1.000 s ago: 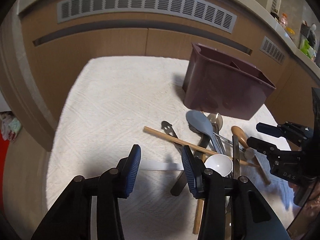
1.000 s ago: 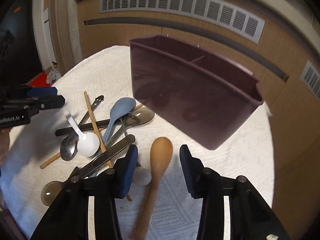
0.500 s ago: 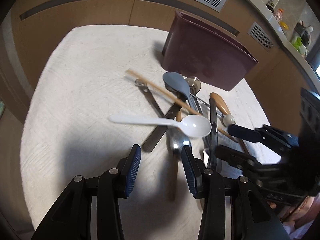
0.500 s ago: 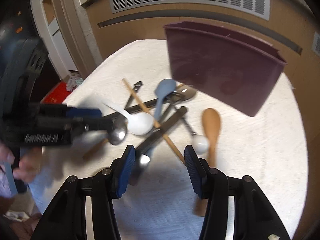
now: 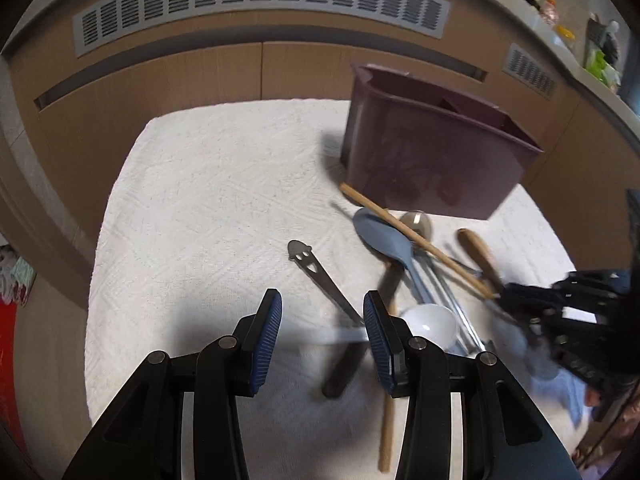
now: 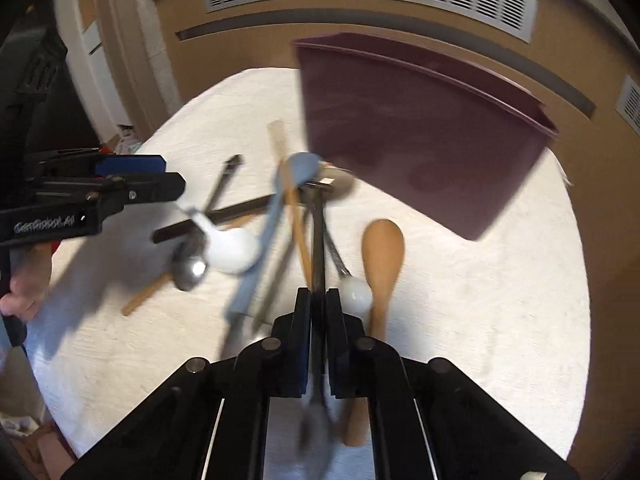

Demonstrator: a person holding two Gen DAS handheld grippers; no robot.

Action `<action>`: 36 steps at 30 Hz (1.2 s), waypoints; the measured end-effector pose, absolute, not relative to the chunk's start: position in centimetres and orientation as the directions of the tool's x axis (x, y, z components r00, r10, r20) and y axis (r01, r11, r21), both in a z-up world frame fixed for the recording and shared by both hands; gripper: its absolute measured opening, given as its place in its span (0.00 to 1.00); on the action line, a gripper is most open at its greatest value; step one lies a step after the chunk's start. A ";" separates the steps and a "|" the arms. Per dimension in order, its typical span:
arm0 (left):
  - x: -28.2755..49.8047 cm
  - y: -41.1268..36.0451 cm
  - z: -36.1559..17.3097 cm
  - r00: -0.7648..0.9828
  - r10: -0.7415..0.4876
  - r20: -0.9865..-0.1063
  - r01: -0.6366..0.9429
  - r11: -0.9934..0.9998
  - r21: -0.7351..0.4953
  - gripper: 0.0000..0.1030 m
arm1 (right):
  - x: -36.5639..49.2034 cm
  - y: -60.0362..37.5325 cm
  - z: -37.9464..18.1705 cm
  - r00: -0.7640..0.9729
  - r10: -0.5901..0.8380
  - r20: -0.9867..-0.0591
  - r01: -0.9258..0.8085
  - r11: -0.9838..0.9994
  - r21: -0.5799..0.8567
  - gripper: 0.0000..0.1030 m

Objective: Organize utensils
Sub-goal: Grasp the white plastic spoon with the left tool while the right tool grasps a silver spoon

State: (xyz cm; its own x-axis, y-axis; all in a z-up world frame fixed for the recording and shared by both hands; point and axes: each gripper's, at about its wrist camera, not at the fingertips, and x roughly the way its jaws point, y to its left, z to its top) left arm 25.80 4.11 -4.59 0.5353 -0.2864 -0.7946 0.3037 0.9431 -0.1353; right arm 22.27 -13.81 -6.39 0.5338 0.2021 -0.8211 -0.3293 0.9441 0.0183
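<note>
A pile of utensils lies on a white towel [image 5: 208, 208] before a maroon divided caddy [image 5: 432, 160]: a blue-grey spoon [image 5: 384, 236], a white spoon [image 5: 430, 324], a wooden chopstick [image 5: 416, 240], a wooden spoon [image 6: 382, 256], a metal opener [image 5: 320, 276]. My right gripper [image 6: 319, 300] is shut on a dark-handled utensil [image 6: 318, 240] that points toward the caddy [image 6: 420, 136]. My left gripper [image 5: 322, 320] is open above the white spoon's handle, holding nothing. The right gripper also shows in the left wrist view [image 5: 520, 304].
Wooden cabinet fronts with vent grilles [image 5: 260, 0] curve behind the towel. The left gripper and the hand holding it [image 6: 80, 196] sit at the left of the right wrist view. Bare towel lies to the left of the pile.
My right gripper has closed on the dark-handled utensil in the pile. The left gripper has pulled back and stays open. The pile has shifted; the view is blurred by motion.
</note>
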 end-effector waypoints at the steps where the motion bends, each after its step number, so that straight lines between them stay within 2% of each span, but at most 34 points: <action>1: 26.1 4.1 -5.0 0.523 -0.283 -0.804 0.301 0.944 -0.136 0.43 | 22.5 -14.7 -6.4 0.535 0.194 -0.822 -0.309 0.951 0.023 0.05; 6: 24.7 4.0 -6.0 0.449 -0.314 -0.837 0.332 0.928 -0.170 0.43 | 23.0 -18.4 -6.1 0.549 0.204 -0.811 -0.240 0.967 0.081 0.05; 10: 22.2 2.9 -6.4 0.309 -0.394 -0.866 0.421 0.873 -0.248 0.43 | 23.3 -19.8 -5.9 0.570 0.181 -0.801 -0.208 0.975 0.073 0.05; 13: 20.8 2.0 -5.5 0.333 -0.377 -0.865 0.491 0.852 -0.182 0.43 | 23.5 -20.2 -6.0 0.570 0.190 -0.800 -0.202 0.975 0.087 0.06; 16: 20.7 0.7 -3.9 0.435 -0.331 -0.837 0.556 0.830 -0.040 0.43 | 23.1 -20.4 -5.9 0.574 0.206 -0.792 -0.212 0.972 0.098 0.07; 18: 21.3 -0.8 -3.9 0.434 -0.310 -0.846 0.619 0.785 0.030 0.43 | 22.7 -20.4 -5.9 0.575 0.214 -0.790 -0.217 0.970 0.105 0.08; 20: 21.9 -2.3 -4.7 0.410 -0.270 -0.871 0.691 0.715 0.104 0.43 | 22.5 -20.6 -6.0 0.567 0.222 -0.793 -0.217 0.969 0.116 0.15; 22: 22.2 -3.5 -5.7 0.428 -0.200 -0.882 0.727 0.656 0.204 0.43 | 22.0 -20.7 -6.0 0.564 0.226 -0.794 -0.215 0.969 0.123 0.26; 23: 22.3 -4.0 -6.1 0.439 -0.179 -0.881 0.738 0.631 0.240 0.45 | 21.7 -20.8 -6.0 0.567 0.223 -0.793 -0.215 0.969 0.119 0.28; 25: 22.8 -4.7 -6.5 0.449 -0.161 -0.879 0.741 0.618 0.265 0.45 | 21.2 -20.8 -6.1 0.572 0.217 -0.791 -0.218 0.970 0.108 0.39; 26: 23.4 -4.8 -6.4 0.457 -0.160 -0.875 0.727 0.634 0.263 0.45 | 21.0 -20.9 -6.2 0.570 0.218 -0.793 -0.224 0.969 0.105 0.43; 28: 24.9 -4.3 -6.4 0.470 -0.154 -0.869 0.674 0.699 0.240 0.45 | 20.8 -20.8 -6.3 0.570 0.225 -0.790 -0.234 0.966 0.106 0.59; 31: 27.8 -2.5 -6.6 0.454 -0.180 -0.872 0.562 0.818 0.123 0.45 | 20.8 -20.6 -6.3 0.582 0.189 -0.791 -0.221 0.973 0.070 0.67; 33: 29.1 -1.4 -6.7 0.430 -0.230 -0.873 0.509 0.861 0.024 0.45 | 21.1 -20.4 -6.4 0.594 0.127 -0.795 -0.198 0.980 0.009 0.77; 34: 29.5 -1.1 -6.7 0.429 -0.241 -0.871 0.499 0.867 0.006 0.45 | 21.2 -20.2 -6.5 0.596 0.100 -0.796 -0.191 0.981 -0.020 0.81; 36: 29.7 -0.9 -6.7 0.429 -0.244 -0.870 0.486 0.874 -0.005 0.44 | 21.4 -20.1 -6.6 0.603 0.065 -0.795 -0.187 0.980 -0.061 0.82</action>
State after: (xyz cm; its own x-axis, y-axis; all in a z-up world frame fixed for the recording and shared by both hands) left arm 29.72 -0.95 -6.69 0.4291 -0.2440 -0.8697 0.4859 0.8740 -0.0054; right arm 21.39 -20.09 -6.58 0.6035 0.0652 -0.7947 -0.1868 0.9805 -0.0614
